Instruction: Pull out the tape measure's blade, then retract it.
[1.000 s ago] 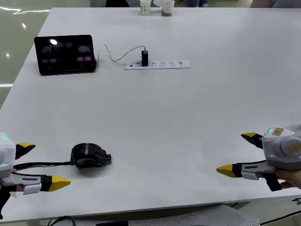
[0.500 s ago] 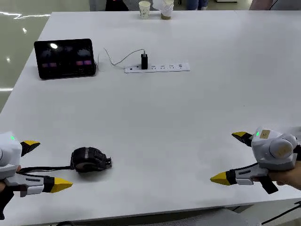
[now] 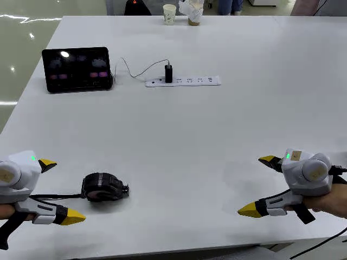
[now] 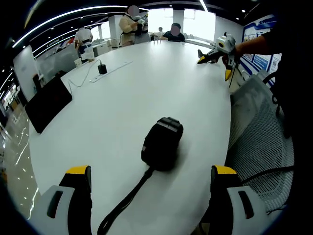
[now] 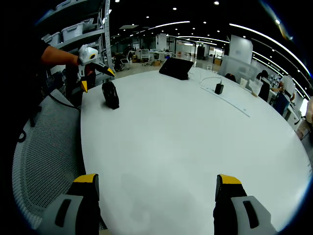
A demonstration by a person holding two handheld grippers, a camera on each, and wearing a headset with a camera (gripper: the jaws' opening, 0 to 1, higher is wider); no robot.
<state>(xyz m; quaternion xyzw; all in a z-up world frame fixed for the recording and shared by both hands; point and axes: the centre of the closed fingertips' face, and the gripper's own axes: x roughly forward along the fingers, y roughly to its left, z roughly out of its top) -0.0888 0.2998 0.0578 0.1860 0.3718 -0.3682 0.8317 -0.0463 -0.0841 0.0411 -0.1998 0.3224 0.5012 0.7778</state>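
Note:
A black tape measure [image 3: 102,186] lies on the white table [image 3: 190,130] near its front left corner, with a black wrist strap [image 3: 54,195] trailing left. My left gripper [image 3: 60,189] stands open just left of it, jaws on either side of the strap and nothing held. In the left gripper view the tape measure [image 4: 162,142] lies ahead between the yellow-tipped jaws of the left gripper [image 4: 149,177]. My right gripper [image 3: 257,184] is open over bare table at the front right, far from the tape measure [image 5: 110,94]. The right gripper [image 5: 155,185] holds nothing.
A black tablet [image 3: 77,69] stands at the back left. A white power strip [image 3: 183,81] with a black plug and a thin cable lies behind the middle. Two paper cups [image 3: 169,13] stand at the far edge. A mesh chair [image 4: 257,142] sits by the front edge.
Both grippers have edged inward and a little forward, the left one closer to the tape measure. The tape measure has stayed put; the head camera has tilted slightly.

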